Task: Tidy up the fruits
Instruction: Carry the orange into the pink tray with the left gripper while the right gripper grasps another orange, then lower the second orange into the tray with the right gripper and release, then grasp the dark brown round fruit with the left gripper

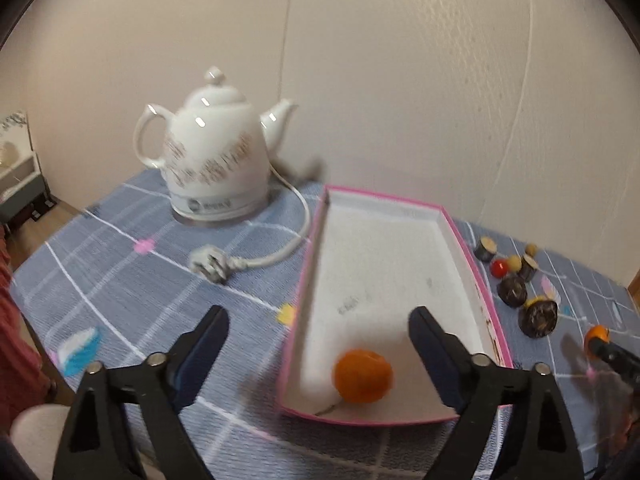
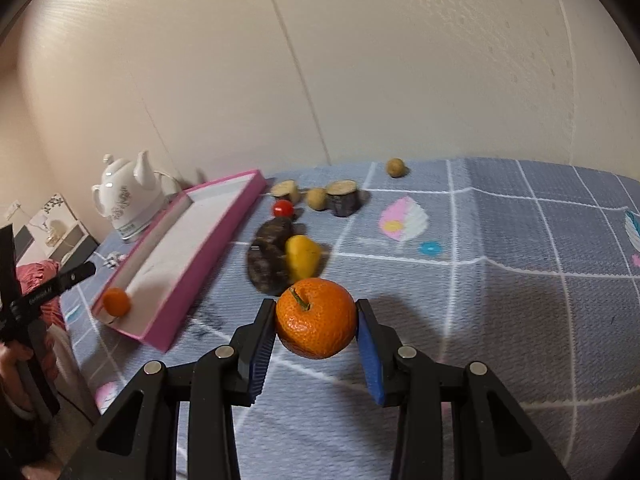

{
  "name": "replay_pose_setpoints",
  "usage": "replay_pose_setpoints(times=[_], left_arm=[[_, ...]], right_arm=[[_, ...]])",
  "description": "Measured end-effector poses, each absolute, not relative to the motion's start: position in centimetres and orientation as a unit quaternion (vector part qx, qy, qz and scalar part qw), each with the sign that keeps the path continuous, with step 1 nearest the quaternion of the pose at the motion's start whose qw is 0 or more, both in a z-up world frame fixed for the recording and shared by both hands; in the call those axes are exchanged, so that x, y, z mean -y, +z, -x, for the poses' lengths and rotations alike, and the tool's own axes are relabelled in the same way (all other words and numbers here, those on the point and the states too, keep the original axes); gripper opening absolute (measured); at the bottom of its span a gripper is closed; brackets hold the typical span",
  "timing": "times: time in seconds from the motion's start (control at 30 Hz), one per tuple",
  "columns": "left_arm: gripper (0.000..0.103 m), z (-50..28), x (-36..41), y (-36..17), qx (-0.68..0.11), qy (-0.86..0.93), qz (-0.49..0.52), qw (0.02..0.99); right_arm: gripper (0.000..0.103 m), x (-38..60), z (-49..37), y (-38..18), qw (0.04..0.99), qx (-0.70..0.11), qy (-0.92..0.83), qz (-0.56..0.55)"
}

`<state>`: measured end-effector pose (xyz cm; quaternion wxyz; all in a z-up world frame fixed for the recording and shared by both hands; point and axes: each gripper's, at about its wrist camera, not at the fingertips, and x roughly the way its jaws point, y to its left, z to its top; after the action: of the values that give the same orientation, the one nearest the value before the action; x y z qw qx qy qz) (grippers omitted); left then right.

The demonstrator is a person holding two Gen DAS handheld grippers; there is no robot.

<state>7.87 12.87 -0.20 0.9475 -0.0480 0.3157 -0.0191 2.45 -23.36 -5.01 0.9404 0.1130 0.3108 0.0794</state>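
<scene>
The shallow pink-edged cardboard tray with a white floor (image 1: 384,272) lies on a blue-grey checked tablecloth (image 1: 132,288) that runs back to a cream wall; its floor is bare except for one small orange tangerine (image 1: 362,376) resting near the front wall. The left gripper (image 1: 320,332) hangs over that front end with its jaws spread wide, nothing between the pads, the tangerine lying loose below them. To the tray's left stand a white ceramic electric kettle (image 1: 212,156) and its loose white plug (image 1: 210,266), with open cloth in front. The right wrist view alone shows the right gripper (image 2: 316,322) clenched on a second, larger orange tangerine with a green stalk (image 2: 316,318), lifted clear of the cloth. Beyond it, just right of the tray, cluster dark round fruits (image 2: 268,260), a yellow fruit (image 2: 302,258), a red cherry tomato (image 2: 283,208) and small tan balls (image 2: 317,199); farther right the cloth is open.
</scene>
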Motion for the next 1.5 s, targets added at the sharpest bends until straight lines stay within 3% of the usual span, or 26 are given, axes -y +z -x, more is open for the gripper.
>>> replay_pose_setpoints(times=[0.03, 0.63, 1.1, 1.27, 1.5], left_arm=[[0.103, -7.6, -13.2, 0.1, -0.31, -0.013, 0.045, 0.949], [0.103, -7.4, -17.7, -0.8, -0.298, 0.038, 0.124, 0.946], [0.103, -7.7, -17.8, -1.1, -0.308, 0.039, 0.134, 0.941], [0.103, -7.9, -17.3, -1.4, -0.313, 0.038, 0.13, 0.94], [0.103, -7.8, -16.3, -1.7, -0.317, 0.006, 0.122, 0.941]], right_arm=[[0.039, 22.7, -2.4, -4.8, 0.941, -0.309, 0.085, -0.109], [0.04, 6.9, -8.1, -3.7, 0.926, -0.329, 0.186, 0.013], [0.04, 5.5, -12.3, -6.2, 0.919, -0.362, 0.152, 0.047], [0.062, 7.5, -10.4, -5.0, 0.934, -0.327, 0.146, 0.02], [0.062, 12.4, -6.5, -2.6, 0.948, -0.288, 0.135, -0.019]])
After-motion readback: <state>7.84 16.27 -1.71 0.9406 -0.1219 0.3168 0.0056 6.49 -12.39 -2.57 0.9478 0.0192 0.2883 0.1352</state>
